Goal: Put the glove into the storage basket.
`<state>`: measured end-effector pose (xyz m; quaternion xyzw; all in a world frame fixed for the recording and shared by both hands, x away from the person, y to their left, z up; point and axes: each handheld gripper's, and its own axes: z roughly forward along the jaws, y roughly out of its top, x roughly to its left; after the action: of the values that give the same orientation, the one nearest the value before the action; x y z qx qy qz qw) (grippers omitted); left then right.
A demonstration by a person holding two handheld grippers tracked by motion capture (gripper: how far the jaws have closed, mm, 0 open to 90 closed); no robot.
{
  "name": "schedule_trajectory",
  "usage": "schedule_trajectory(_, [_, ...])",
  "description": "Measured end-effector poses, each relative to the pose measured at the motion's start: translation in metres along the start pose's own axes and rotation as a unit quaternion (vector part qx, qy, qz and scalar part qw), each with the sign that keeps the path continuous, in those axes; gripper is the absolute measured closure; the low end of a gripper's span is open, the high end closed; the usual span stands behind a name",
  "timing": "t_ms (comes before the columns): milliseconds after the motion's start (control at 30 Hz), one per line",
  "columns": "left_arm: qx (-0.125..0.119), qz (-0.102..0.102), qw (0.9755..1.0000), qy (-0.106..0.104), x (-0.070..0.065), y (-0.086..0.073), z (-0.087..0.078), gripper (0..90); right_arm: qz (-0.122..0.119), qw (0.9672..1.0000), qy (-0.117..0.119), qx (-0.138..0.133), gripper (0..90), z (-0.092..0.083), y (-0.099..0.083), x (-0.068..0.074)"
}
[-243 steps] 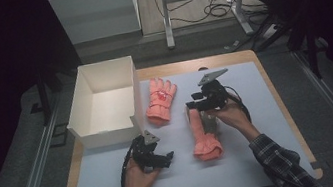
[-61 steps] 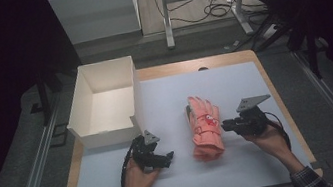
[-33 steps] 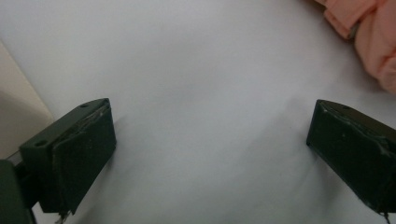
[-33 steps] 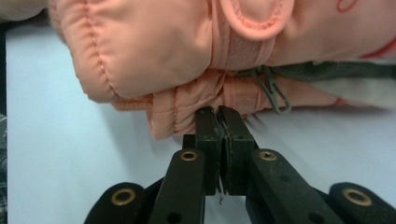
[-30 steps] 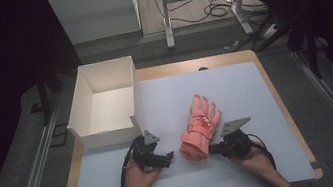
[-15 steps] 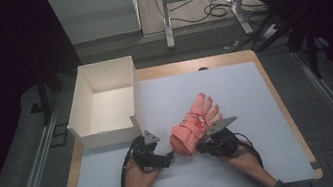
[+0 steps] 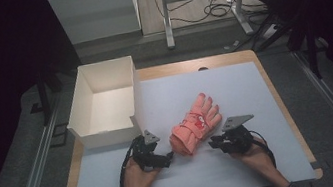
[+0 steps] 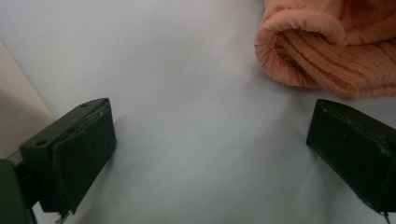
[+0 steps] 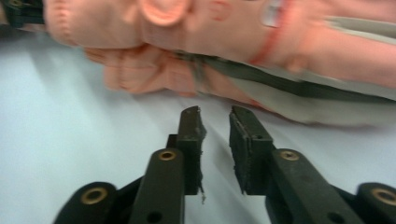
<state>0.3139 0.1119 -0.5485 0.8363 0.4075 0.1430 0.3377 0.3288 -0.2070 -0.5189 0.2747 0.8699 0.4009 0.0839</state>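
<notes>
At the far left I see the white box (image 7: 103,103), open-topped, sitting on the table (image 7: 233,83) at its left edge. Just in front of it my left tongs (image 7: 169,159) rest low on the white surface, jaws spread wide with nothing between them; in the left gripper view the ribbed cuff of the gloves (image 8: 327,51) lies just beyond the right-hand jaw, apart from it. The pink gloves (image 7: 195,125) lie stacked mid-table, fingers pointing away and to the right. To their right my right tongs (image 7: 213,142) sit beside them, jaws nearly pressed together with a narrow gap, holding nothing.
</notes>
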Motion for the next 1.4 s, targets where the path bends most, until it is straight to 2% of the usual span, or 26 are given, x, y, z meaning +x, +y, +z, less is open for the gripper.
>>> schedule_trajectory(333, [-0.003, -0.003, 1.0, -0.001, 0.0, 0.0, 0.0, 1.3, 0.019, 0.9977, -0.065, -0.006, 54.2, -0.023, -0.02, -0.023])
schedule_trajectory(433, [-0.004, -0.003, 1.0, -0.001, 0.0, 0.0, 0.0, 1.3, 0.016, 0.9953, -0.096, -0.005, 47.8, -0.027, -0.024, -0.029])
schedule_trajectory(667, [-0.007, -0.002, 0.9999, -0.009, -0.001, 0.0, 0.0, 0.5, 0.021, 0.9897, -0.142, -0.002, 31.4, -0.034, -0.033, -0.044])
schedule_trajectory(733, [-0.006, 0.007, 0.9998, -0.016, -0.001, 0.0, 0.0, 0.7, 0.032, 0.9887, -0.146, 0.013, 26.0, -0.031, -0.037, -0.049])
schedule_trajectory(800, [-0.009, 0.009, 0.9996, -0.025, 0.0, 0.0, -0.001, 1.1, 0.049, 0.9889, -0.14, 0.014, 23.6, -0.032, -0.037, -0.052])
schedule_trajectory(867, [-0.01, 0.008, 0.9996, -0.027, 0.0, 0.0, -0.001, 1.3, 0.044, 0.9886, -0.143, 0.015, 21.4, -0.031, -0.037, -0.051])
schedule_trajectory(900, [-0.011, 0.005, 0.9992, -0.038, 0.002, 0.0, -0.002, 1.5, 0.049, 0.987, -0.152, 0.017, 17.0, -0.03, -0.037, -0.052])
schedule_trajectory(1000, [-0.016, 0.002, 0.9986, -0.05, 0.001, 0.001, -0.006, 1.5, 0.058, 0.9867, -0.151, 0.016, 16.7, -0.03, -0.037, -0.053])
schedule_trajectory(1133, [-0.018, 0.014, 0.9979, -0.06, -0.002, 0.008, -0.019, 1.4, 0.057, 0.9867, -0.151, 0.016, 16.7, -0.03, -0.037, -0.052])
schedule_trajectory(1300, [-0.024, 0.017, 0.9968, -0.074, -0.006, 0.015, -0.034, 1.1, 0.057, 0.9866, -0.152, 0.016, 16.7, -0.03, -0.037, -0.053])
schedule_trajectory(1400, [-0.019, 0.019, 0.9963, -0.082, -0.008, 0.022, -0.04, 0.8, 0.057, 0.9866, -0.152, 0.016, 16.7, -0.03, -0.037, -0.053])
